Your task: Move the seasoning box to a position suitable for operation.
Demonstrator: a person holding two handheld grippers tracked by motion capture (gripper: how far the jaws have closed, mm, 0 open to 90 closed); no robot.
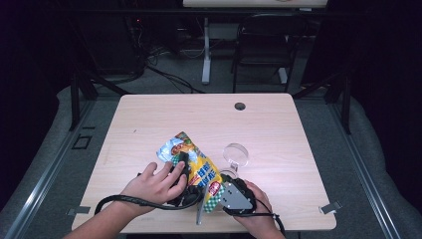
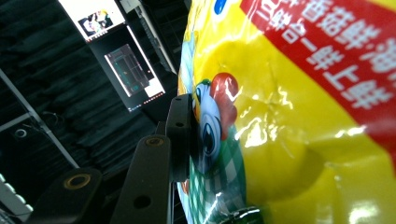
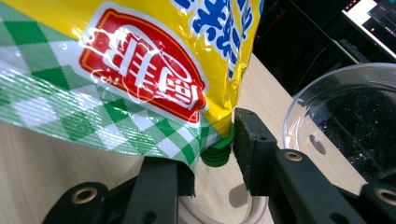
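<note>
A yellow snack bag [image 1: 198,167] with red labels and a green checked bottom is held tilted above the table's near edge. My left gripper [image 1: 182,160] is shut on its upper body. In the left gripper view one black pad [image 2: 180,135] presses the bag [image 2: 289,116], which hides the other jaw. My right gripper [image 1: 217,191] grips the bag's lower corner. In the right gripper view its jaws [image 3: 211,163] close on a small green cap [image 3: 217,156] under the bag [image 3: 140,60], the right pad [image 3: 252,140] against the cap.
A clear glass bowl [image 1: 235,153] [image 3: 345,116] stands on the wooden table [image 1: 199,114], just right of the bag. A round cable hole [image 1: 240,106] lies near the far edge. A chair [image 1: 263,40] and desk legs stand beyond the table.
</note>
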